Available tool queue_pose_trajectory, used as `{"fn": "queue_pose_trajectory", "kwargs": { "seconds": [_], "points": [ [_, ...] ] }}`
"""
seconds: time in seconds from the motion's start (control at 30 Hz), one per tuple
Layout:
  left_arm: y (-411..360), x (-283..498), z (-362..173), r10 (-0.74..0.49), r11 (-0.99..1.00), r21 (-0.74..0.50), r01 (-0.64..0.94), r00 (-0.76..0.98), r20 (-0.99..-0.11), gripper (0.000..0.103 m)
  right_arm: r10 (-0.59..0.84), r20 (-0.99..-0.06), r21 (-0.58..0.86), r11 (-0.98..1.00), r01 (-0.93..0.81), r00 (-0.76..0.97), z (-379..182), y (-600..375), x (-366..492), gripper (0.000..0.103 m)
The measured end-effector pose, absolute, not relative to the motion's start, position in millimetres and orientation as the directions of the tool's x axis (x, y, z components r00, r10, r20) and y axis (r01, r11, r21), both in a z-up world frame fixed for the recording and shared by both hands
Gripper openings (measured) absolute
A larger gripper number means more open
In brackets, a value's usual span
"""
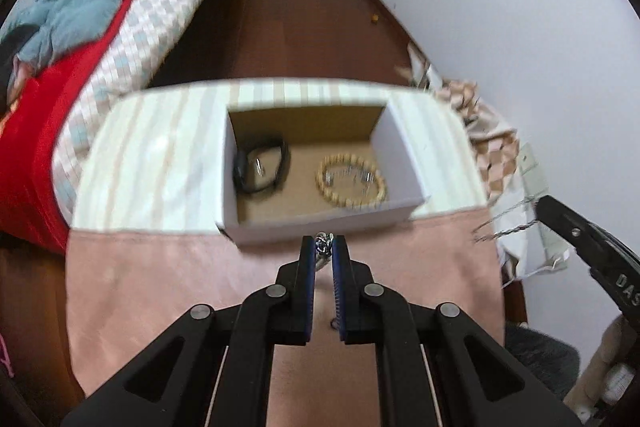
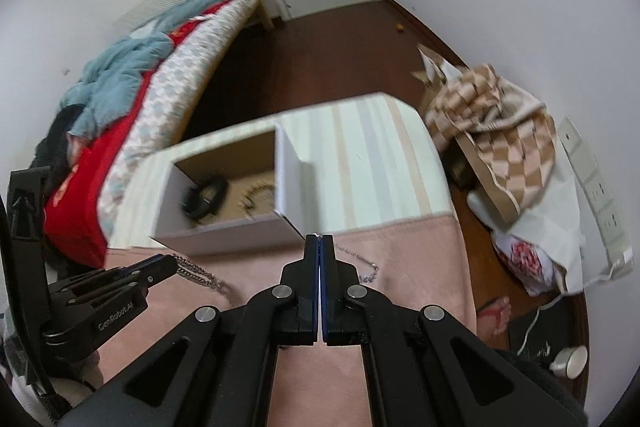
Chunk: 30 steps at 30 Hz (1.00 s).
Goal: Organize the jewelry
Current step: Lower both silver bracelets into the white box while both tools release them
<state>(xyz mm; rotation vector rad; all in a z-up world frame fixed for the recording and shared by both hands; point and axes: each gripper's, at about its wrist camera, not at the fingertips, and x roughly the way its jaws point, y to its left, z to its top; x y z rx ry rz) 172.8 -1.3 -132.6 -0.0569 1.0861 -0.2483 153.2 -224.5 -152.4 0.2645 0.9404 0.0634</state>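
Observation:
A white open box (image 1: 320,227) sits on the table with a black band (image 1: 262,167) at its left and a wooden bead bracelet (image 1: 351,180) at its right. My left gripper (image 1: 324,247) is shut on a thick silver chain (image 1: 323,243) just in front of the box's near wall; the chain (image 2: 198,273) hangs from it in the right wrist view. My right gripper (image 2: 319,239) is shut on a thin silver chain (image 2: 358,261), held near the box's right corner (image 2: 288,219). That thin chain (image 1: 506,227) dangles from the right gripper's fingers (image 1: 560,215) in the left wrist view.
The table carries a pink cloth (image 1: 160,287) in front and a striped cloth (image 1: 160,155) behind. A bed (image 1: 120,39) stands to the left. A checked blanket (image 2: 492,131) and bags lie on the floor at the right, by a wall (image 1: 520,7).

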Motion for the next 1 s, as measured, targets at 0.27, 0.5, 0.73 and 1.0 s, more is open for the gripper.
{"fn": "queue_pose_trajectory", "kwargs": {
  "seconds": [0.27, 0.5, 0.73, 1.0],
  "points": [
    [15.2, 219.8, -86.9, -0.244, 0.969, -0.191, 0.154, 0.511, -0.824, 0.006, 0.233, -0.722, 0.259, 0.964, -0.058, 0.652, -91.4, -195.0, 195.6, 0.000],
    [28.2, 274.2, -121.3, -0.213, 0.977, -0.189, 0.100, 0.441, -0.872, 0.006, 0.256, -0.755, 0.253, 0.963, -0.092, 0.603, -98.8, -169.6, 257.5, 0.000],
    [31.2, 302.5, -159.3, -0.221, 0.975, -0.209, 0.073, 0.359, -0.907, 0.005, 0.257, -0.810, 0.268, 0.962, -0.056, 0.528, -139.8, -169.7, 292.6, 0.000],
    [12.9, 291.2, -161.9, -0.160, 0.984, -0.118, 0.133, 0.373, -0.914, 0.009, 0.257, -0.839, 0.322, 0.945, 0.056, 0.479, -187.8, -200.7, 235.9, 0.010]
  ]
}}
